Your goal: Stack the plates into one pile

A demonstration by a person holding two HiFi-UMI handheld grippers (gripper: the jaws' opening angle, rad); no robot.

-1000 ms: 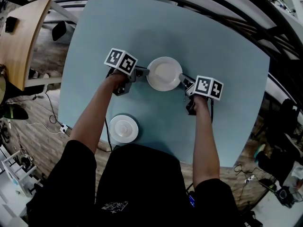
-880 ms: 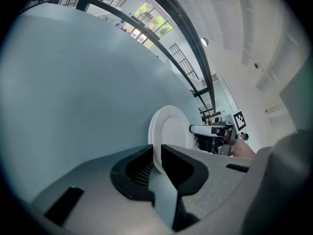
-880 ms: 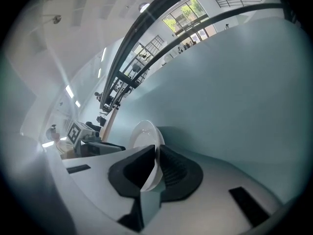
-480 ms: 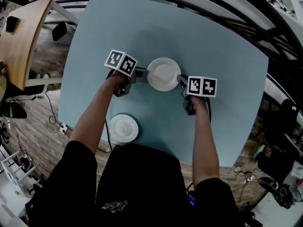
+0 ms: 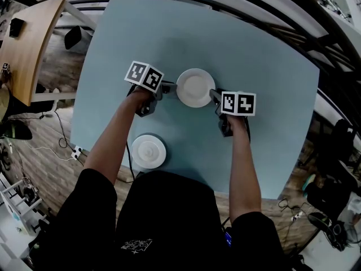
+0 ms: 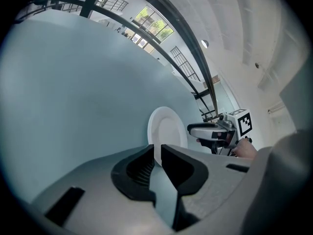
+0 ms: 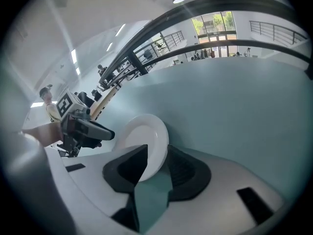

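A white plate (image 5: 195, 87) lies in the middle of the pale blue table (image 5: 254, 55). My left gripper (image 5: 171, 86) is shut on its left rim; in the left gripper view the rim of the plate (image 6: 168, 129) sits pinched between the left gripper's (image 6: 157, 151) jaws. My right gripper (image 5: 212, 94) is at the plate's right rim. Its jaws have just been opening, and the plate (image 7: 139, 136) still reaches between the right gripper's (image 7: 156, 153) jaws with a gap beside it. A second white plate (image 5: 149, 151) lies near the table's front edge, by my left forearm.
A wooden desk (image 5: 22, 44) stands off the table's left side, and dark railings (image 5: 271, 4) run behind its far edge. Cables and gear (image 5: 62, 148) lie on the floor to the left. Each gripper view shows the other gripper across the plate.
My right gripper has rolled, and its marker cube has shifted left toward the plate. The plate, the left gripper and the second plate have stayed where they were.
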